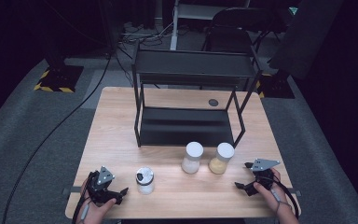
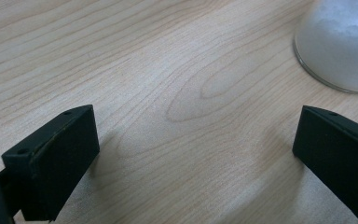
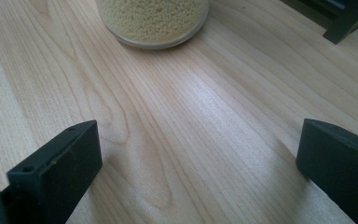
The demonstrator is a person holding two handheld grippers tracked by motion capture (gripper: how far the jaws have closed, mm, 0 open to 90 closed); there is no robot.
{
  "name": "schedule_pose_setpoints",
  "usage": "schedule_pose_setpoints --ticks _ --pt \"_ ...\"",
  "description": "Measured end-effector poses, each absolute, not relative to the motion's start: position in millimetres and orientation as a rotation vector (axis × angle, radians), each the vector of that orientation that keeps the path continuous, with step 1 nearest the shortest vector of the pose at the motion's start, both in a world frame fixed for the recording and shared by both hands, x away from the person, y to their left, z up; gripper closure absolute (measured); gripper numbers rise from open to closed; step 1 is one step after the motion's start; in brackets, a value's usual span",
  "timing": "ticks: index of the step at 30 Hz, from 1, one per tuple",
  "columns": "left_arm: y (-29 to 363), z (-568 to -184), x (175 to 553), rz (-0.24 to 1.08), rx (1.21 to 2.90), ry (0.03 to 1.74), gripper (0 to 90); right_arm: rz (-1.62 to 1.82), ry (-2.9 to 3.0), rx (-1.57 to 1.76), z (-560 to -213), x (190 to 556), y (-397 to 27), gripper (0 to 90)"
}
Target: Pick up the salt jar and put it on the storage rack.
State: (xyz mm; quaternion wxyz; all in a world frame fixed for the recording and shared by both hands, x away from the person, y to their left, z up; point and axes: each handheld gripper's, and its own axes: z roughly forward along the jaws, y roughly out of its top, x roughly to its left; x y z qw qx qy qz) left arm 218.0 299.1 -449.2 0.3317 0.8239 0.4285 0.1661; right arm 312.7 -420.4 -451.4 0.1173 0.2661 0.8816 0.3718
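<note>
Jaws on both our grippers stand wide and empty; our left gripper [image 1: 116, 192] sits just beside the upright silver-capped glass jar of white powder [image 1: 145, 180], nearer than our right gripper [image 1: 245, 176].

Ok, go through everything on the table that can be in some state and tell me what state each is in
Left gripper: open, nothing between the jaws.
Right gripper: open, nothing between the jaws.
Silver-capped jar: upright, capped, free on the table.
White-filled jar: upright, lid on.
Yellow-grain jar: upright, lid on.
Black shelf rack: standing, both shelves bare.
</note>
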Motion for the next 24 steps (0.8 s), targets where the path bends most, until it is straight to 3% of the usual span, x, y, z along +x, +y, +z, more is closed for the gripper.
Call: schedule_pose_setpoints --ticks 6,24 --pt "304.9 -444.0 217.9 0.395 2.148 1.117 5.0 1.088 2.580 0.779 -451.4 312.7 -420.4 0.0" --pt "303.1 -408.1 195.0 0.416 2.084 0.963 3.4 1.088 2.580 0.779 -451.4 312.7 -420.4 0.0"
